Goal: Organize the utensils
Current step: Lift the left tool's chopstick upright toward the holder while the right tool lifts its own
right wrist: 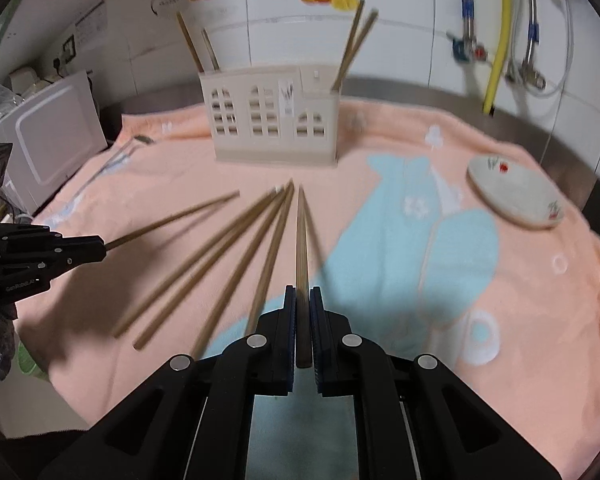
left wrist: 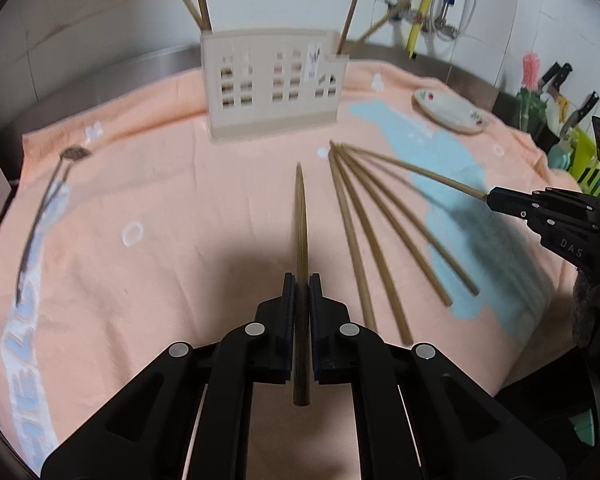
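A wooden chopstick (left wrist: 301, 240) is pinched between the pressed-together pads of the left gripper (left wrist: 302, 280), its tip aimed at twelve o'clock toward the beige utensil holder (left wrist: 274, 84). The right gripper (right wrist: 302, 292) likewise clamps a second chopstick (right wrist: 301, 248) pointing the same way. Four loose chopsticks (left wrist: 364, 236) fan out on the peach towel (left wrist: 160, 200) at one to two o'clock of the left gripper, tips converging near the holder. Two pairs of chopsticks (right wrist: 350, 46) stand in the holder's end compartments. A spoon (left wrist: 40, 216) lies at nine o'clock; a floral dish (right wrist: 514, 196) sits at two o'clock.
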